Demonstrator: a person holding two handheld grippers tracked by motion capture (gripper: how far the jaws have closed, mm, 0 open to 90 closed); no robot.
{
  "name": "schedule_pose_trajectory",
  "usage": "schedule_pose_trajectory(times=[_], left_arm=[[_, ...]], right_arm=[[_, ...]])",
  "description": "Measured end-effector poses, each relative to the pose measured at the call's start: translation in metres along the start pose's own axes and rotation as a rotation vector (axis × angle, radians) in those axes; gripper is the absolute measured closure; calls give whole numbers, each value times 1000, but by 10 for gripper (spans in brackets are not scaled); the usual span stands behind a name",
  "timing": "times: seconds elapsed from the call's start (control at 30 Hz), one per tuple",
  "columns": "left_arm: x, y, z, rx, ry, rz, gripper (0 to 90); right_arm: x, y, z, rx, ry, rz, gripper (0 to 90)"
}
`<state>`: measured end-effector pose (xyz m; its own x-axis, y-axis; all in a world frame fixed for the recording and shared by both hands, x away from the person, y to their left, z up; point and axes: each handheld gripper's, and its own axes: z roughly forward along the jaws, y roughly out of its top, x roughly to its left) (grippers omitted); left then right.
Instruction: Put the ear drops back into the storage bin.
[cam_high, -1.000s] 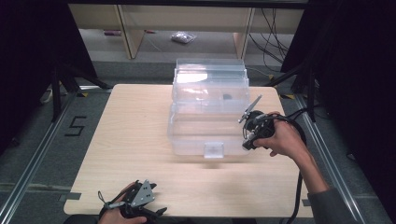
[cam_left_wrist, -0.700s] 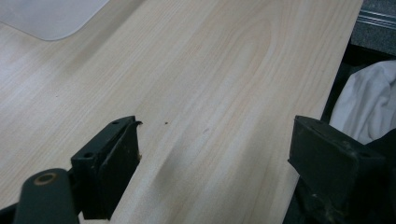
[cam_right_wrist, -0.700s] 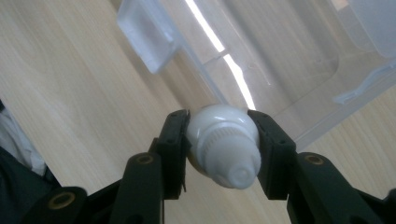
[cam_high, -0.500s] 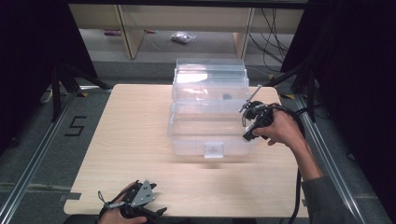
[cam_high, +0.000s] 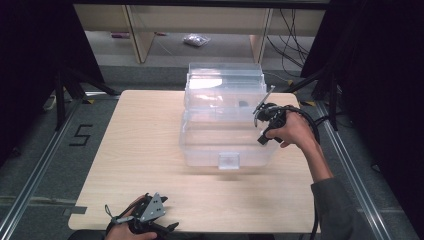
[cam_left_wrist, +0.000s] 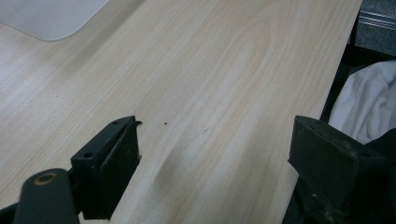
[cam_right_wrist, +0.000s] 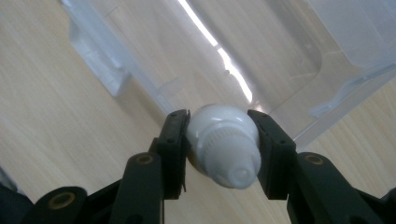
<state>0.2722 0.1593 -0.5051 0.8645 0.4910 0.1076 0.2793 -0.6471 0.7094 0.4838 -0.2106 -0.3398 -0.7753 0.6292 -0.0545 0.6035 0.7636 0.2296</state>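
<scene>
- Your right gripper (cam_right_wrist: 218, 151) pinches a small white ribbed plastic bottle (cam_right_wrist: 222, 145) between its fingers, above the clear plastic storage box (cam_high: 225, 120).
- Your left gripper (cam_left_wrist: 215, 163) rests on the wooden surface (cam_high: 140, 150), its fingers spread, holding nothing.

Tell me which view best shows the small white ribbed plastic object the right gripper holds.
The right gripper view: the small white ribbed plastic object sits close up, clamped between the black fingers. In the high view the right gripper hides it beside the clear plastic box.

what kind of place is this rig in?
Probably a lab data-collection cell: a pale wooden table flanked by black curtains, a taped floor number "5", loose black cables behind, and a clear plastic storage bin as the prop.
</scene>
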Motion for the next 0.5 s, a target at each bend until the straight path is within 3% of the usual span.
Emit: schedule_pose_trajectory(times=[0.13,0.2,0.27,0.37,0.4,0.5], left_arm=[[0,0,0,0,-9,-4,156],[1,0,0,-4,1,16,156],[0,0,1,-3,-1,-8,157],[0,0,1,-16,-4,4,156],[0,0,0,-14,-8,-2,156],[0,0,0,-15,-6,2,156]], right_arm=[[-8,2,8,21,-3,19,602],[-10,3,13,25,-3,33,603],[-12,4,16,36,-6,38,603],[-12,7,20,55,-7,68,603],[-14,8,22,53,-5,48,603],[-17,11,29,71,-10,52,602]])
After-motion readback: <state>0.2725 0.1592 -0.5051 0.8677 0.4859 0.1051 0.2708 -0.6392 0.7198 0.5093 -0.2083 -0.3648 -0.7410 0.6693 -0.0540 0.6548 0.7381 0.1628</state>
